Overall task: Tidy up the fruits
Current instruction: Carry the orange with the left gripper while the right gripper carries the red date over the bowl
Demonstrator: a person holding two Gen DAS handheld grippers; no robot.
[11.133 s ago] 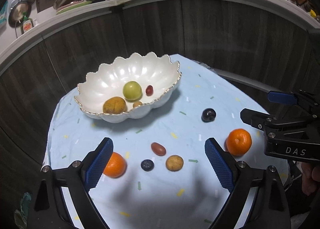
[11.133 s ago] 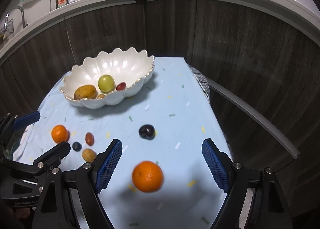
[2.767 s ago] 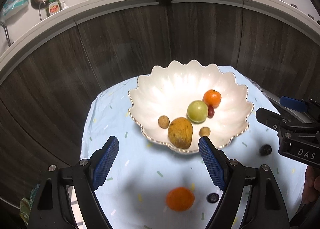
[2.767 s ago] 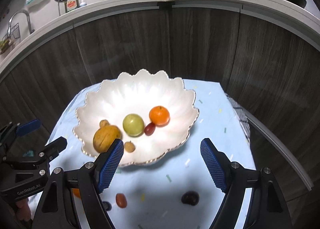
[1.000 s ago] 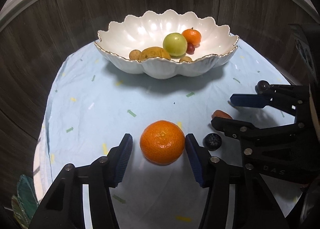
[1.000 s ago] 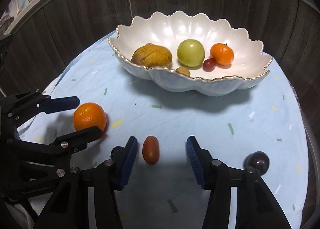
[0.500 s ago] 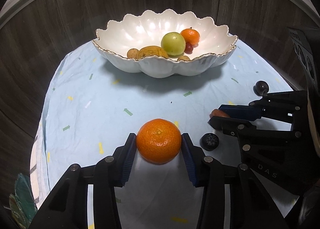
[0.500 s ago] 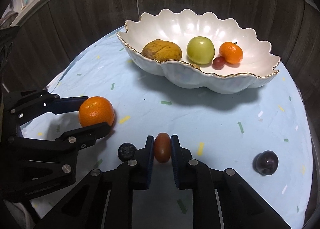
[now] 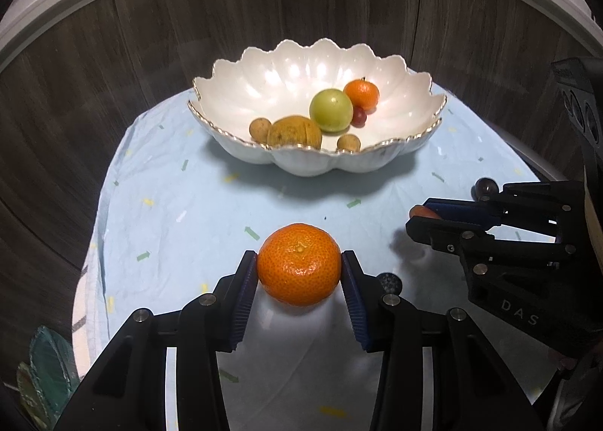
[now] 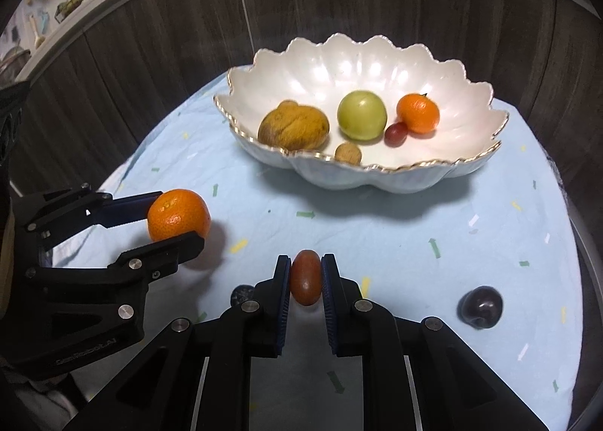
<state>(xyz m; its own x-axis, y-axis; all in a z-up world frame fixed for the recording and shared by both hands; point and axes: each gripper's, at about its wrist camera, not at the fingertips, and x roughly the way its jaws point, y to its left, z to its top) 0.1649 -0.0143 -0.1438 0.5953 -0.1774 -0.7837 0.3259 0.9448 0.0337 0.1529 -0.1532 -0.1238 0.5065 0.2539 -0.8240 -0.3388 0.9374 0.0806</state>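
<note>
Two fruits are in your grip: the left gripper (image 9: pixel 299 272) pinches the loose orange (image 9: pixel 299 264), the right gripper (image 10: pixel 306 276) clamps a small reddish-brown fruit (image 10: pixel 306 277), both just above the bench (image 10: pixel 414 239). Six fruits already lie in the white bowl (image 10: pixel 377 54) beyond. A dark plum (image 10: pixel 480 306) and a small dark berry (image 9: pixel 390 281) remain on the cloth, so you appear past halfway.

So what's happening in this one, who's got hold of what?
A person is sorting fruit into the white scalloped bowl with a handheld gripper in each hand. The left gripper is shut on an orange, and the right gripper is shut on a small reddish-brown oval fruit. Six fruits already lie in the bowl. A dark plum and a small dark berry remain on the light blue cloth.
</note>
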